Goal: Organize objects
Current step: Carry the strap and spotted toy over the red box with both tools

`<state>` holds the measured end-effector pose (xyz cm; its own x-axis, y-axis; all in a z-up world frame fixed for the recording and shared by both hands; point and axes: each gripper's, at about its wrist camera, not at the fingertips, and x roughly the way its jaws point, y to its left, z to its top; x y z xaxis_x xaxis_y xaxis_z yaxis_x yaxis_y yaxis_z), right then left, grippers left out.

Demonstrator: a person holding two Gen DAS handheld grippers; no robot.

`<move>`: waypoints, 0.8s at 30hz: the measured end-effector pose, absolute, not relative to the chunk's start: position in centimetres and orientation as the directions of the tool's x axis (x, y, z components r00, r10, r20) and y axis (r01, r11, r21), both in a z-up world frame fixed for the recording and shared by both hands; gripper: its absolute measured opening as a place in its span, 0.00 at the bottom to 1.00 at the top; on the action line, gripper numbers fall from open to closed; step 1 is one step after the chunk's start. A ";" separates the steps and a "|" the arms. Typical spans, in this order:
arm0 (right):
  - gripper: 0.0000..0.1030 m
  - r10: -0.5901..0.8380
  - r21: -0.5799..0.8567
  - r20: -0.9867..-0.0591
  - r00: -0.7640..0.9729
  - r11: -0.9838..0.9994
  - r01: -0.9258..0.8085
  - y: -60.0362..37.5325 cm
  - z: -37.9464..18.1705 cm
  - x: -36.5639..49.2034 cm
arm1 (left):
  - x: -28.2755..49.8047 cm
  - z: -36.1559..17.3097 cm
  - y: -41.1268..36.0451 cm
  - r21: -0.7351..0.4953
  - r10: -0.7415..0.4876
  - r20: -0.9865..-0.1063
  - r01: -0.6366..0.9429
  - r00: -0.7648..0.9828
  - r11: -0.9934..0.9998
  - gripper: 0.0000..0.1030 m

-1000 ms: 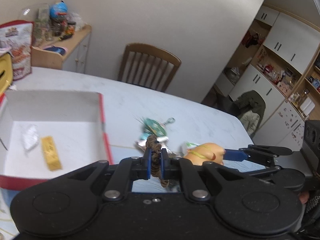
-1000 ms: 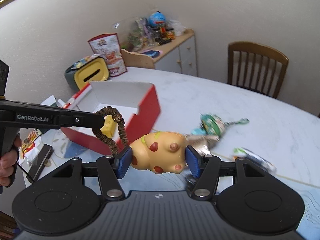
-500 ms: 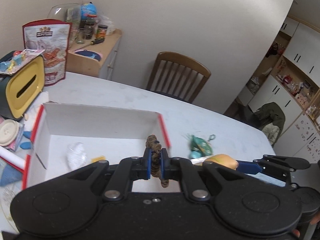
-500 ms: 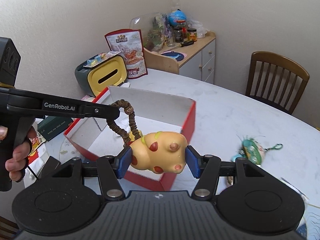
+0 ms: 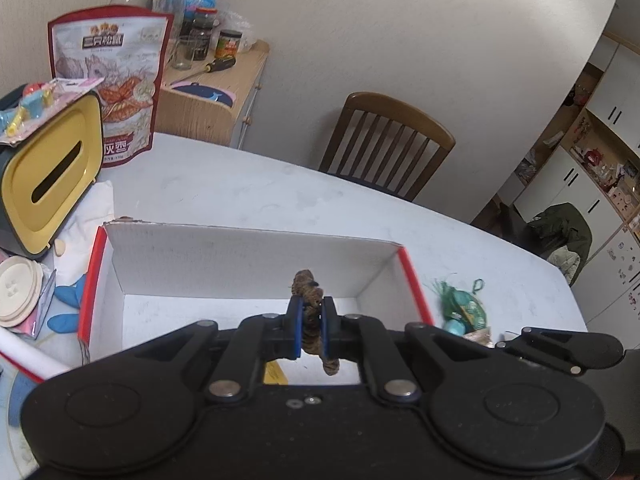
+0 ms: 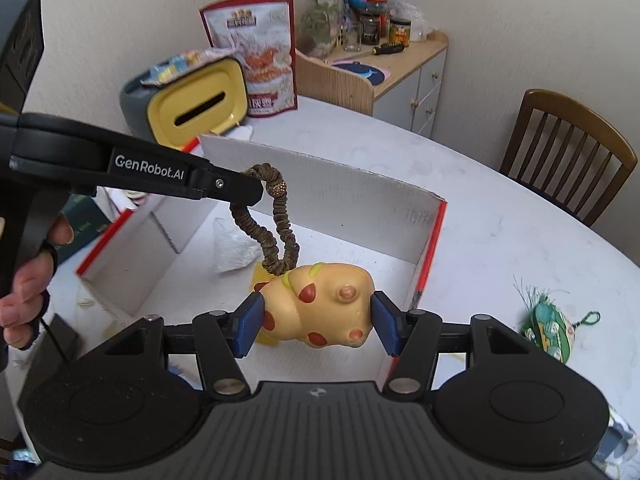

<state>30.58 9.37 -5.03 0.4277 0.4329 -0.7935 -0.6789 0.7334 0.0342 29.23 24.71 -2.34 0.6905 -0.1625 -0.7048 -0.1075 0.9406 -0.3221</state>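
The left claw (image 5: 311, 328) is pinched tight on a brown hair band (image 6: 276, 236). The band hangs in a loop over the open box (image 6: 344, 188). It looks soft, light and floppy, so any spot on it is fine to pinch. The right claw (image 6: 316, 322) holds a spotted yellow toy (image 6: 324, 304) by its two sides, also over the box. The toy looks smooth and squishy, so it might slip. A green charm (image 6: 550, 332) lies on the worktop (image 6: 500, 220) beside the box.

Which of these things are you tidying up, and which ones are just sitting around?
Being tidied:
brown fabric hair scrunchie, in the left gripper
yellow rubber toy with red spots, in the right gripper
red-and-white cardboard box

Just sitting around:
yellow tissue box
red snack bag
brown wooden chair
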 end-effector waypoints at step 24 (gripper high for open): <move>0.56 0.287 -0.048 -0.882 0.374 0.735 -0.677 15.1 -11.6 34.6 | 35.6 -8.8 27.0 -0.251 -0.142 -0.833 -0.136 0.535 0.958 0.06</move>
